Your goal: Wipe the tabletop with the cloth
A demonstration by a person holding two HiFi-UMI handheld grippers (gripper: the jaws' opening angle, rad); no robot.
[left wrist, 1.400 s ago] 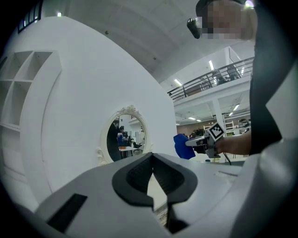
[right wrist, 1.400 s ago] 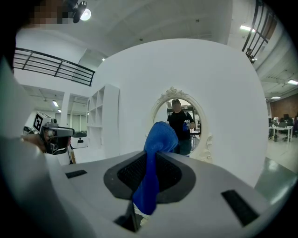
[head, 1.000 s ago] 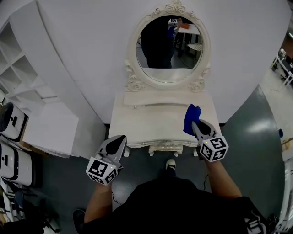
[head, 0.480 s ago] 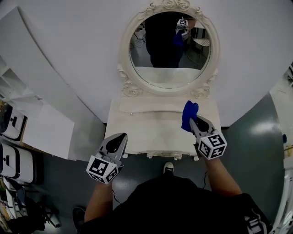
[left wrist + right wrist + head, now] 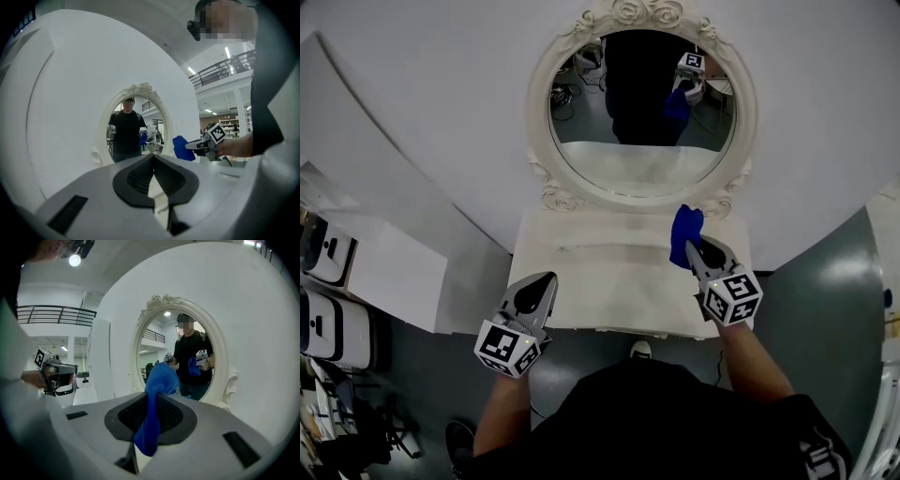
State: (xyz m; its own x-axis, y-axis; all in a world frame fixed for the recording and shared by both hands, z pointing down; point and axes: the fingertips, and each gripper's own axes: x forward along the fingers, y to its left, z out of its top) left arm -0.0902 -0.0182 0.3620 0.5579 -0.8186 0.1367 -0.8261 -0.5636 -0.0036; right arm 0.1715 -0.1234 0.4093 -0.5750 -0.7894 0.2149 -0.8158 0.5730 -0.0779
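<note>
The blue cloth [image 5: 685, 233] hangs from my right gripper [image 5: 693, 247], which is shut on it above the back right of the white vanity tabletop [image 5: 600, 277], close to the mirror's base. In the right gripper view the cloth [image 5: 158, 380] bunches out ahead of the shut jaws of the right gripper [image 5: 151, 405]. My left gripper [image 5: 543, 281] hovers at the tabletop's front left edge. In its own view the left gripper [image 5: 153, 158] is shut with nothing in it, and the cloth [image 5: 183, 147] shows off to its right.
An ornate oval mirror [image 5: 642, 103] stands at the back of the vanity against a curved white wall. A white cabinet [image 5: 389, 272] and white machines [image 5: 323, 253] stand at the left. Grey floor [image 5: 825, 272] lies to the right. A shoe [image 5: 639, 350] shows below the table's front edge.
The view has drawn nearer to the vanity. My right gripper has carried the cloth toward the back of the tabletop, near the mirror base. The left gripper has barely moved.
</note>
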